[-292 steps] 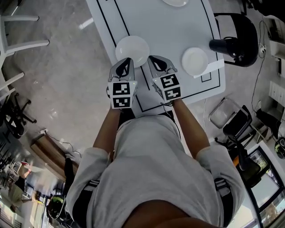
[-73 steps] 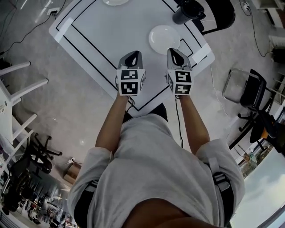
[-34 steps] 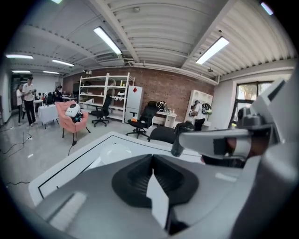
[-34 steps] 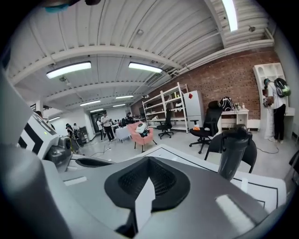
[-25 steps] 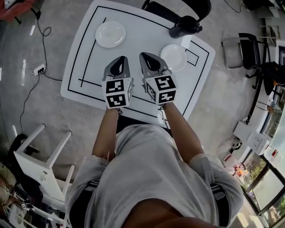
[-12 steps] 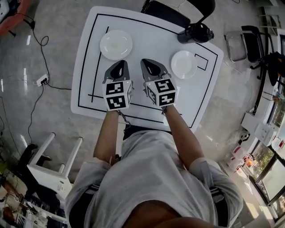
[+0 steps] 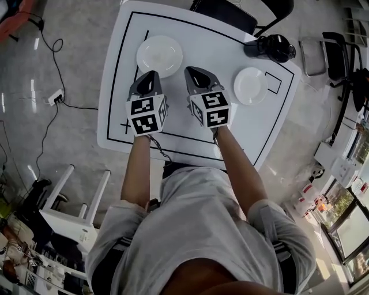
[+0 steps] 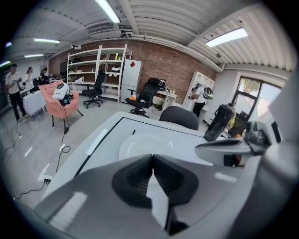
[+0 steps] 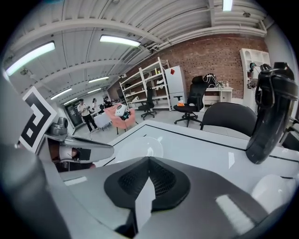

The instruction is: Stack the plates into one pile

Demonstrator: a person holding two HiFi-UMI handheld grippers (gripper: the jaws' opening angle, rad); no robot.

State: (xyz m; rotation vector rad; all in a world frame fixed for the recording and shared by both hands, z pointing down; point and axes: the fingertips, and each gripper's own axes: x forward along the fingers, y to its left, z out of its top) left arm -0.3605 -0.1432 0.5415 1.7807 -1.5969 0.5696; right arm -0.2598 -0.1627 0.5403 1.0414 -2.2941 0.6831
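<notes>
Two white plates lie apart on the white table (image 7: 190, 132). One plate (image 7: 159, 55) (image 8: 145, 145) (image 9: 138, 147) is at the far left, the other plate (image 7: 251, 85) (image 9: 272, 190) at the far right. My left gripper (image 7: 151, 76) (image 8: 152, 157) hangs shut and empty just short of the left plate. Beside it, over the table's middle, my right gripper (image 7: 192, 71) (image 9: 149, 159) is shut with nothing in it, left of the right plate.
A black jug (image 7: 275, 47) (image 9: 270, 116) stands at the table's far right corner, close to the right plate. A black chair (image 7: 225, 12) is pushed in at the far side. White stools (image 7: 72, 201) and cables (image 7: 34, 69) lie on the floor to the left.
Both grippers have moved forward and lower over the table, closer to the plates. The view has shifted so the table sits squarer in front. Jaws stay shut.
</notes>
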